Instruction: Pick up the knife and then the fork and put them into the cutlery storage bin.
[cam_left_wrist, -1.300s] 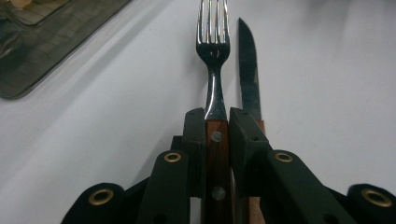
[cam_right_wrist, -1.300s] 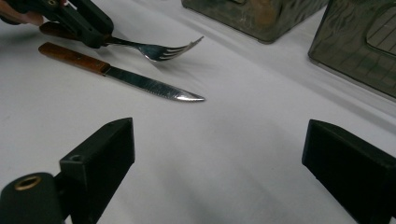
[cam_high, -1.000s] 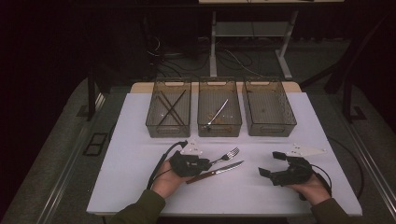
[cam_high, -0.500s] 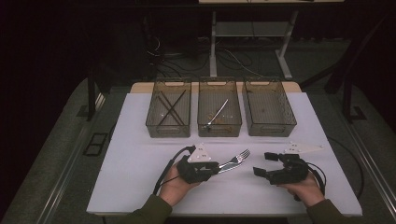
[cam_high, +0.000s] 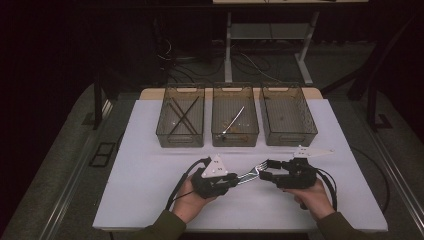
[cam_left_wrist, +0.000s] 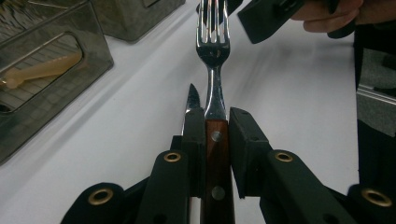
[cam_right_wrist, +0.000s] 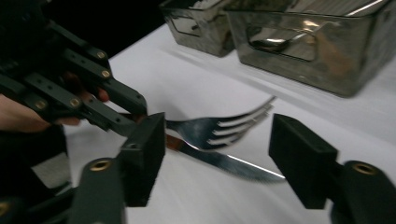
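Both closer: left hand-held gripper (cam_high: 235, 178) clamps fork (cam_left_wrist: 212, 44); right hand-held gripper (cam_high: 265, 170) released, seemingly astride tines.

Looks like a lab/test rig: white tabletop (cam_high: 150, 150), 3 clear bins (cam_high: 235, 112) beyond grippers, dark floor w/ cables (cam_high: 250, 62).
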